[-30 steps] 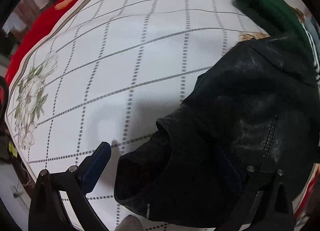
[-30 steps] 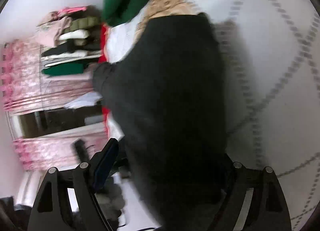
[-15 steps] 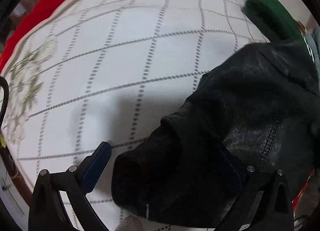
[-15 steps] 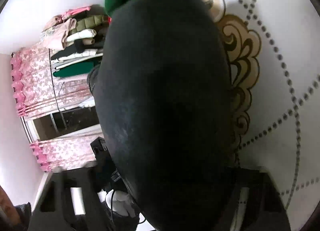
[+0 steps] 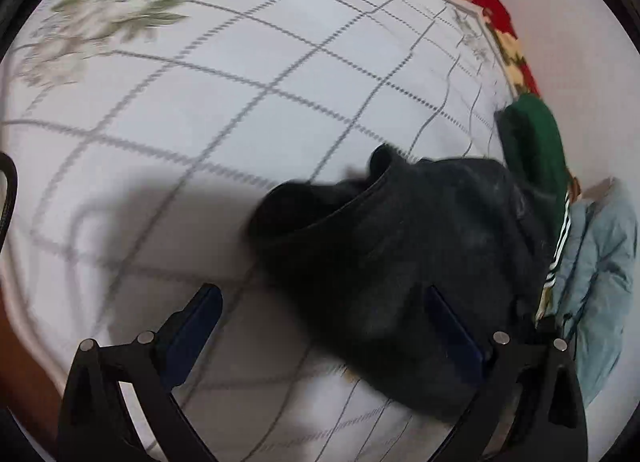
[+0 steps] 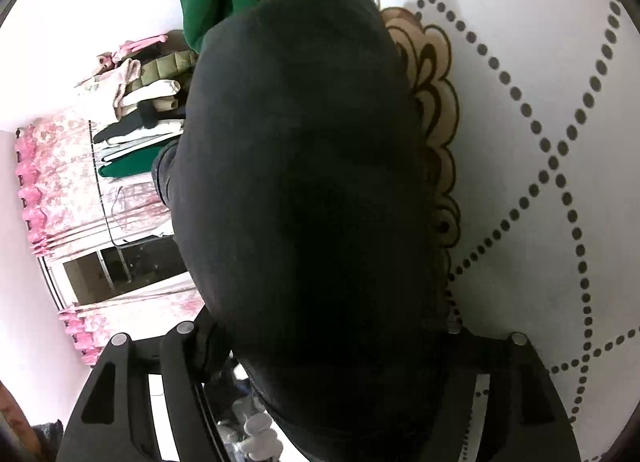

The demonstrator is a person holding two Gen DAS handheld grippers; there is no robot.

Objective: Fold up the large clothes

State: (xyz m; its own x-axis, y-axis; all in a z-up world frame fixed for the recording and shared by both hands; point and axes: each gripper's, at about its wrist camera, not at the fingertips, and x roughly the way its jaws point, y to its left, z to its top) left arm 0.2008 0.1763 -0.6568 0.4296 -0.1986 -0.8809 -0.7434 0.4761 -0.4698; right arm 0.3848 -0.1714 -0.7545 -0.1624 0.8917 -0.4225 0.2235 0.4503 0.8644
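Evidently a fold of the black jacket is in hand: the garment is bunched on the white checked bed cover, near its edge, with a green garment just beyond it and a pale blue one alongside. The left tool is seen with its jaws well apart; the jacket's bulk is lapped over the right-hand pad while the other pad stands clear over bare cover, so nothing is judged to be pinched there. The right tool is seen with its jaws opening, and dark jacket fabric fills the space between them; whether the pads still press on it cannot be told, since both are hidden by the cloth. The next move is judged to call for a fresh hold on a free edge or sleeve, so that the bundle can be laid flat and doubled over neatly. Only the left wrist view shows the jacket's outline, its collar-like opening and the red border of the bed; only the right wrist view shows the room beyond, with pink curtains, a stack of folded clothes and a beige scroll pattern on the cover.
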